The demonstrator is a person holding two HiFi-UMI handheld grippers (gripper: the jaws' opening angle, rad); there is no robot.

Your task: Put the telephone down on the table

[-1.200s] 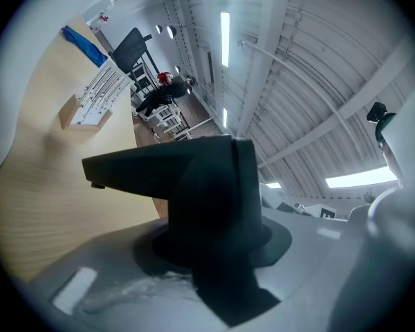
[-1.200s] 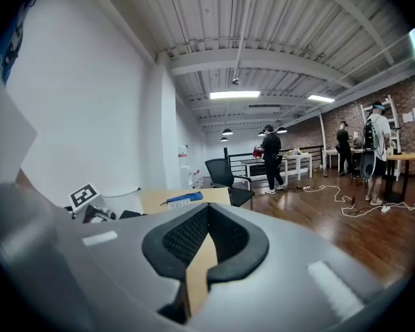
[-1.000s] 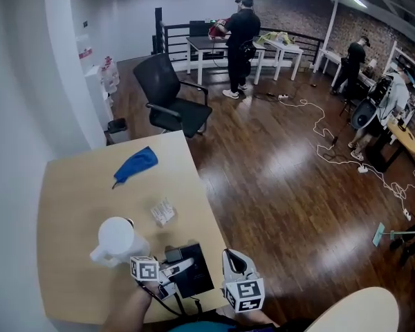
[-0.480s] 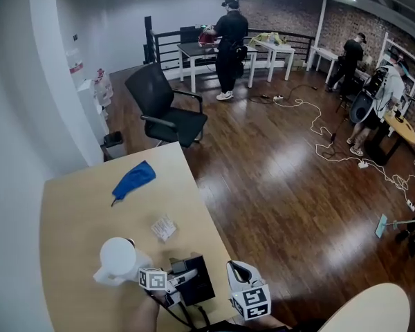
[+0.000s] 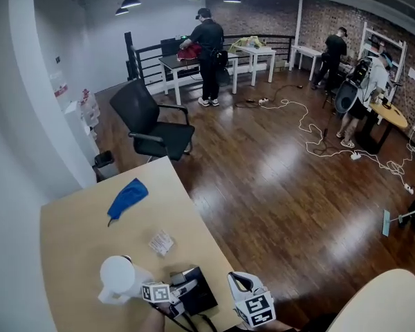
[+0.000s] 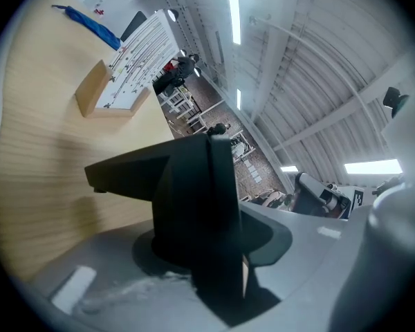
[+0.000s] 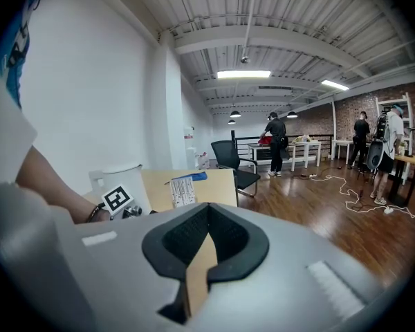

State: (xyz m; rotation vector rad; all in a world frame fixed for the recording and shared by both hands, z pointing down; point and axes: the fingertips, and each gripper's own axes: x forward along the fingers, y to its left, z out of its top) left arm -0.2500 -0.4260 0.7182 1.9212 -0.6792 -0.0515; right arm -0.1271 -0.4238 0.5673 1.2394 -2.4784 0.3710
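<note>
My left gripper [image 5: 173, 290] pinches the black telephone [image 5: 198, 297] at the near edge of the table [image 5: 76, 234].
In the left gripper view I see the jaws pressed onto its dark body, tilted low over the tan wood; whether it touches, I cannot tell. A white jug [image 5: 117, 279] stands just beside it, with a small printed packet [image 5: 161, 242] and a blue cloth [image 5: 126, 198] farther up. My right gripper [image 5: 243, 286] hangs past the table's edge, jaws drawn together on nothing.

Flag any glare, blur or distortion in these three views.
Head view: strong fisheye bending, bright glare patches on the wood floor. Left gripper view: the telephone looms near-black with little detail, rim vignetted. Right gripper view: evenly lit, edges curved and dark.
</note>
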